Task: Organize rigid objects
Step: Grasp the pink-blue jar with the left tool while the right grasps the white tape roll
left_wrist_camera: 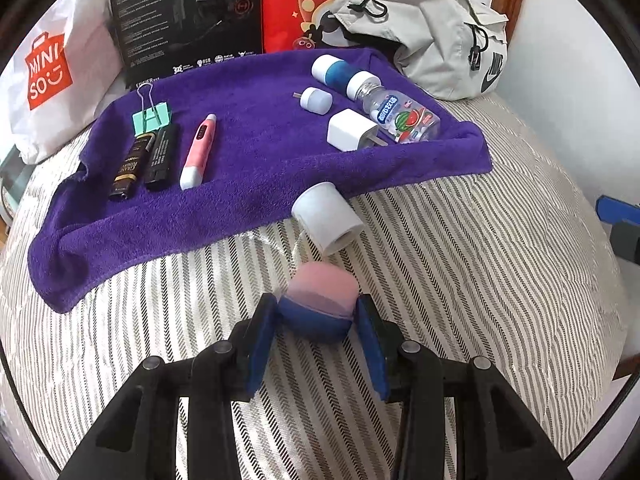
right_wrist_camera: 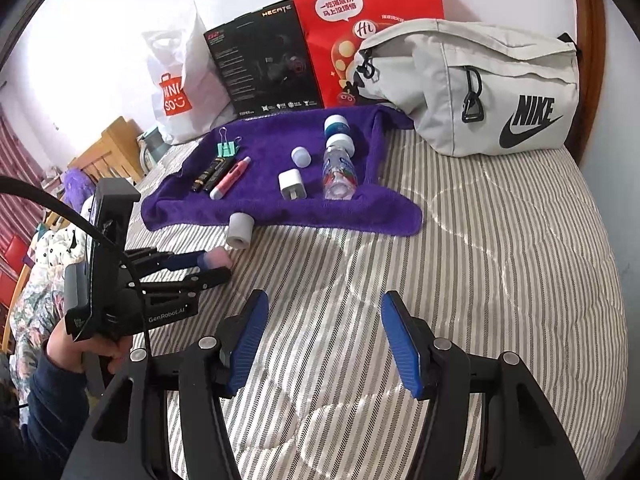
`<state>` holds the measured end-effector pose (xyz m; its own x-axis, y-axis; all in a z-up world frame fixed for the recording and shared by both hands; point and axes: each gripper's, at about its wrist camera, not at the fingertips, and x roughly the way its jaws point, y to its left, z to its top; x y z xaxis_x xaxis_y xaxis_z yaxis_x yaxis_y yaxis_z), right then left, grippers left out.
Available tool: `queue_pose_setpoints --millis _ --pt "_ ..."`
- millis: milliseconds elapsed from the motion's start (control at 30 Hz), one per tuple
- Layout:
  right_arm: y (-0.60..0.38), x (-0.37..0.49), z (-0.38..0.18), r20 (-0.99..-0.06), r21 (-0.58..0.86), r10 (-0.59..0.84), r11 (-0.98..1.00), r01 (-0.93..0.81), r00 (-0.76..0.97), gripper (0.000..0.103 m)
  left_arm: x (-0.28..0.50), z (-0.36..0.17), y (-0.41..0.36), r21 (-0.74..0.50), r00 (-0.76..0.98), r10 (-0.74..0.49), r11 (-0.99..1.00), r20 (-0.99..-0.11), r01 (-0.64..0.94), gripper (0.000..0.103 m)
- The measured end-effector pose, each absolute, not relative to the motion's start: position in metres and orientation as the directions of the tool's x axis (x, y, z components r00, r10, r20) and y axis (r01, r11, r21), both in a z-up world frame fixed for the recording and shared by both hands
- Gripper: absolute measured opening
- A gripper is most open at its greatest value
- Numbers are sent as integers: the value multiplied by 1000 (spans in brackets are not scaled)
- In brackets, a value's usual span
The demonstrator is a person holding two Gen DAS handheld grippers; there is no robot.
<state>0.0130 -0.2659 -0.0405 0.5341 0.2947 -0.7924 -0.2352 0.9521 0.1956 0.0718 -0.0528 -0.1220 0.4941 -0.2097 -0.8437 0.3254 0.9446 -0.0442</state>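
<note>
My left gripper [left_wrist_camera: 316, 312] is shut on a small blue container with a pink cap [left_wrist_camera: 322, 300], held just above the striped bed. The same container [right_wrist_camera: 218, 260] shows in the right wrist view at the left gripper's [right_wrist_camera: 216, 266] tips. A white cylinder [left_wrist_camera: 327, 218] lies on its side at the purple towel's [left_wrist_camera: 256, 160] near edge, just beyond the held container. On the towel lie a green binder clip [left_wrist_camera: 152, 114], two dark tubes [left_wrist_camera: 146, 160], a pink pen-shaped device [left_wrist_camera: 198, 152], a white charger [left_wrist_camera: 348, 130], a small white cap [left_wrist_camera: 316, 100], a white-and-blue jar [left_wrist_camera: 334, 70] and a clear bottle [left_wrist_camera: 400, 114]. My right gripper [right_wrist_camera: 324, 344] stands open over bare bedding.
Against the wall stand a white shopping bag [left_wrist_camera: 48, 76], a black box [left_wrist_camera: 184, 16] and a red bag [left_wrist_camera: 304, 4]. A grey Nike pouch [right_wrist_camera: 480, 84] rests at the back right. A hand [right_wrist_camera: 88, 350] holds the left gripper's handle. Wooden furniture [right_wrist_camera: 108, 152] lies left of the bed.
</note>
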Motion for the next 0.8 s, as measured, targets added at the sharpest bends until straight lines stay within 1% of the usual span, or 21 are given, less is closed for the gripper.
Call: queue_pose_setpoints --millis 200,400,500,667,800 --pt "-264 15 -46 -806 191 282 956 -223 521 59 73 -123 -58 -22 504 -220 929 -835 369 39" --pt "-255 18 -48 -815 178 276 956 -232 510 59 71 -118 -43 -92 501 -279 926 -820 365 37" --pt "-244 23 -52 -820 179 287 951 -254 496 59 67 -114 -31 -85 511 -272 929 -815 359 37" --pt "-225 29 -62 -839 172 295 941 -291 457 59 69 -117 -18 -110 499 -286 929 -818 353 37" --pt "-216 30 -66 -847 162 293 937 -310 444 59 70 -123 -20 -87 497 -270 928 -825 361 37"
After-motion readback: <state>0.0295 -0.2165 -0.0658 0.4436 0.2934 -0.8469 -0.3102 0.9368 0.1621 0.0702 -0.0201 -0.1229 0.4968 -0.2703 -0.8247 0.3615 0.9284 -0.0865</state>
